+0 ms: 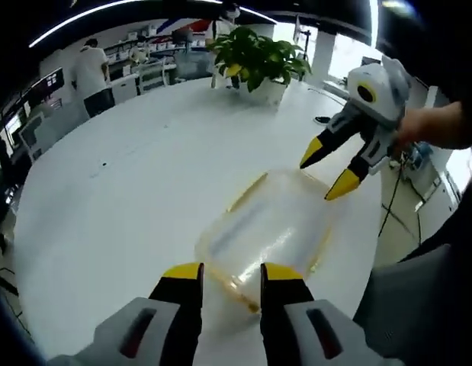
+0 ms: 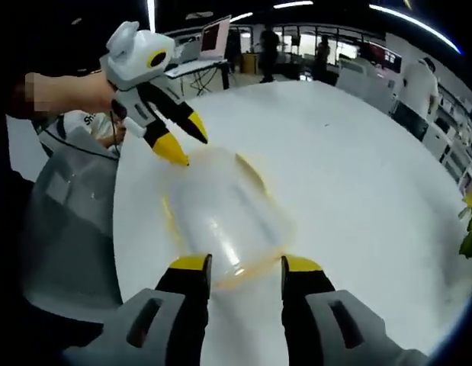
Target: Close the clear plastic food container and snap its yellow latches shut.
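- White and broad, the round table [image 1: 144, 183] carries the work, with an office of desks and shelves behind it.
- Nearest in the left gripper view, the left gripper [image 1: 232, 273] rises from 6 o'clock, its two yellow-tipped jaws parted with a clear gap between them and nothing held; the tips sit just at the near edge of the container.
- Just past those tips lies the clear plastic food container [image 1: 270, 229], near the table's edge, its lid on top and yellow latches [image 1: 247, 192] showing along its sides; whether the latches are snapped down cannot be told.
- At 2 o'clock in that view the right gripper [image 1: 327, 171] comes in, held by a hand [image 1: 438, 126], its jaws spread apart and pointing down at the far corner of the container, empty.
- In the right gripper view, the right gripper's own jaws stand parted at 6 o'clock, tips at the container's [image 2: 224, 217] near rim, gripping nothing.
- At 11 o'clock there the left gripper [image 2: 186, 145] angles down from a hand, jaws open, the lower tip at the container's far end.
- A grey chair [image 2: 68, 221] stands beside the table at 9 o'clock in the right gripper view.
- Farther off, a potted plant [image 1: 255, 61] stands on the table at 12 o'clock in the left gripper view.
- Beyond it a person in a white top [image 1: 91, 72] stands by the desks at 10 o'clock; other people stand at the far wall in the right gripper view.
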